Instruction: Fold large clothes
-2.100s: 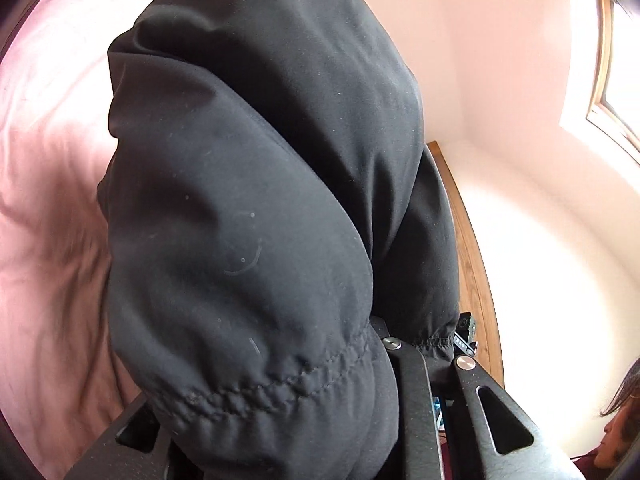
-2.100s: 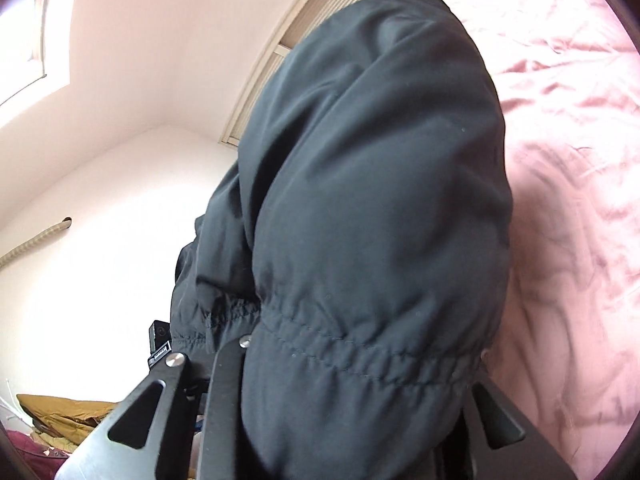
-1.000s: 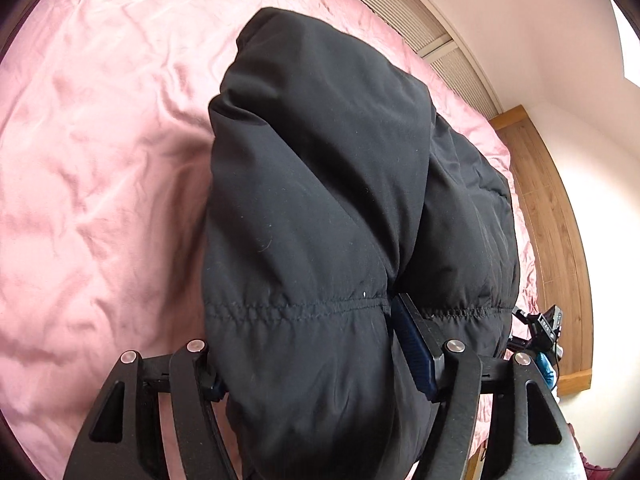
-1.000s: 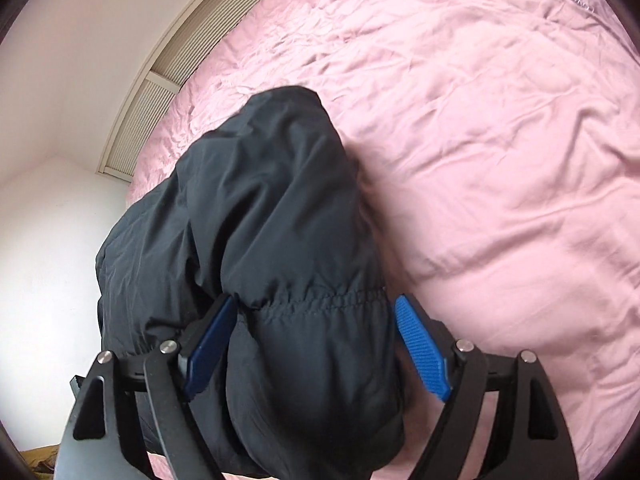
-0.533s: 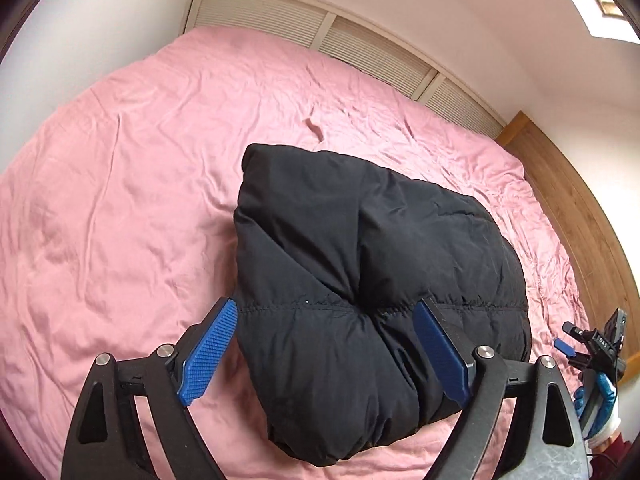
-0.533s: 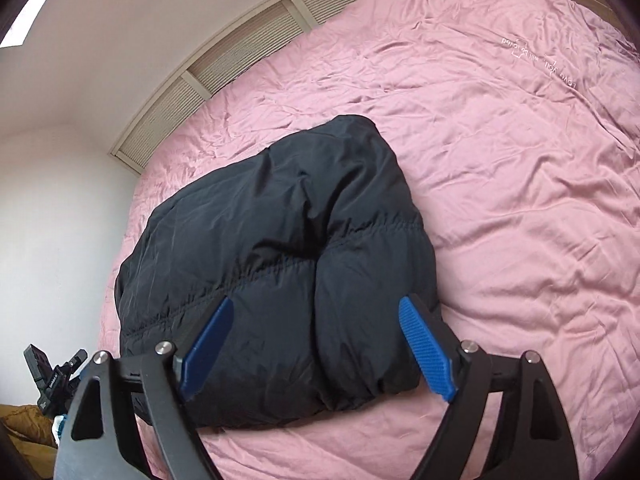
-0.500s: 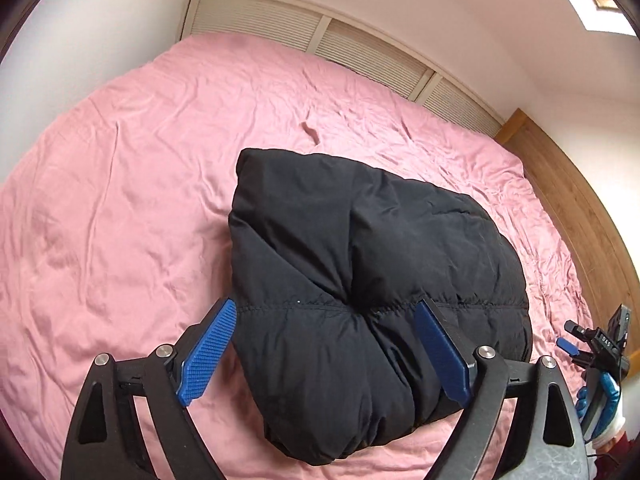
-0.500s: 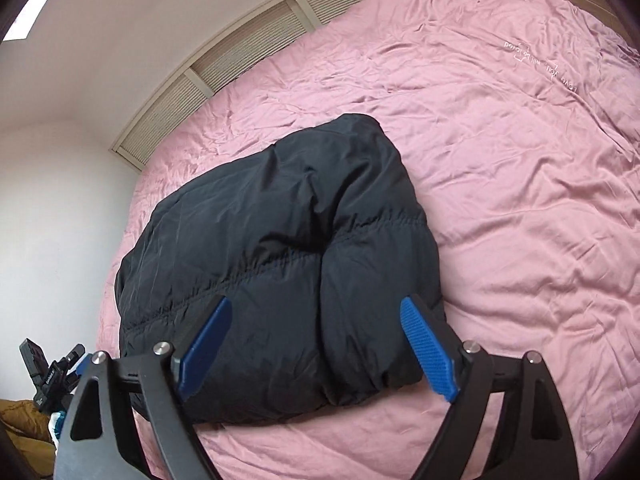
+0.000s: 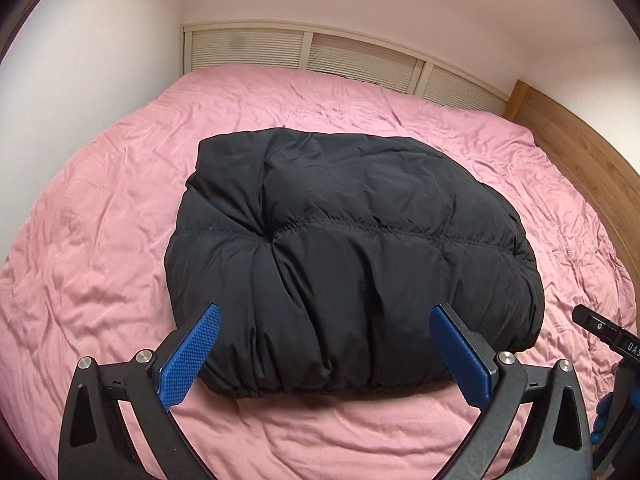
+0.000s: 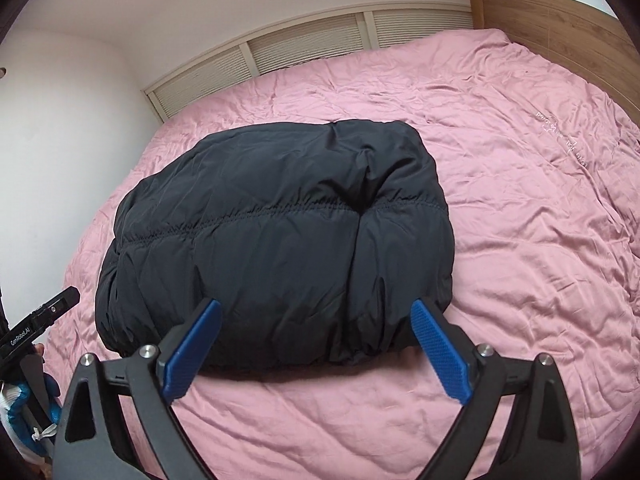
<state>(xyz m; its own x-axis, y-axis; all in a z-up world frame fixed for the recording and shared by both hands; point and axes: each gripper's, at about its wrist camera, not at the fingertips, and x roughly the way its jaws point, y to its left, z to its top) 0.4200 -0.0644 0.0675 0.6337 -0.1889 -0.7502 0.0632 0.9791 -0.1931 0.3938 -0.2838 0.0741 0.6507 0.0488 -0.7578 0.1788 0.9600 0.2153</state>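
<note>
A black puffer jacket (image 9: 352, 256) lies folded into a thick bundle in the middle of a pink bed sheet (image 9: 100, 240). It also shows in the right wrist view (image 10: 280, 248). My left gripper (image 9: 326, 344) is open and empty, held above the bundle's near edge, apart from it. My right gripper (image 10: 316, 340) is open and empty too, above the same near edge. The blue pads (image 10: 440, 356) are bare.
The pink sheet (image 10: 540, 208) covers the whole bed. A slatted white panel (image 9: 352, 60) runs along the far side. A wooden headboard (image 9: 580, 140) stands at the right. White walls close the left side. The other gripper's body (image 9: 612, 336) shows at the right edge.
Both grippers let go of the jacket, which dropped onto the bed as a folded bundle. Both grippers have pulled back and up from it with jaws wide.
</note>
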